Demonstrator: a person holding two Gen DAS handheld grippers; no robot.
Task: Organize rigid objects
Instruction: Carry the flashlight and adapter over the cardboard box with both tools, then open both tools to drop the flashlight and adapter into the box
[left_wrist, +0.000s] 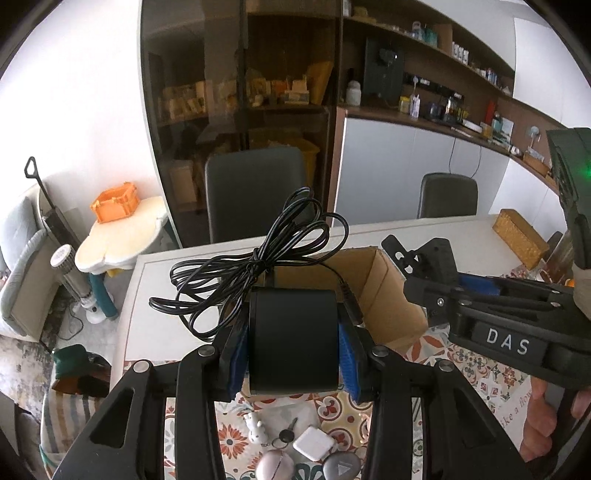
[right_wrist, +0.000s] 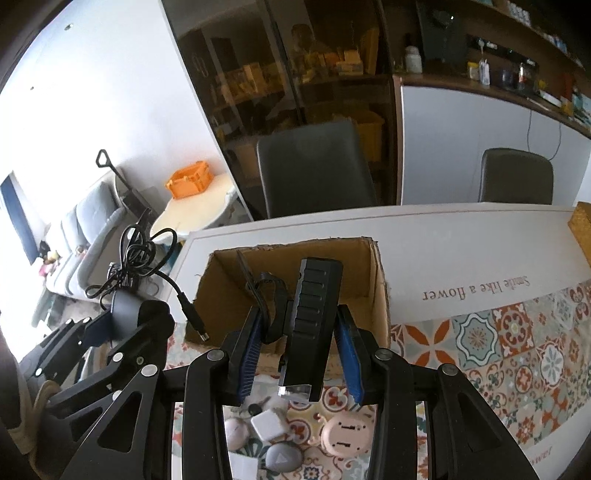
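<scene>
Left claw is clamping a black rounded power adapter at lower centre of the left wrist view; its bundled black cable is trailing loose above, with the plug end dangling beside the open brown cardboard box. Right claw is gripping a black ribbed rectangular device at centre of the right wrist view, over the box's near wall.

Risks, as judged:
- Cable loops are likely snagging on the box rim or the other claw.
- Both claws are crowding one opening; collision is possible.
- The small white square charger and grey oval remote on the patterned tabletop are sitting below, exposed to a dropped item.
</scene>
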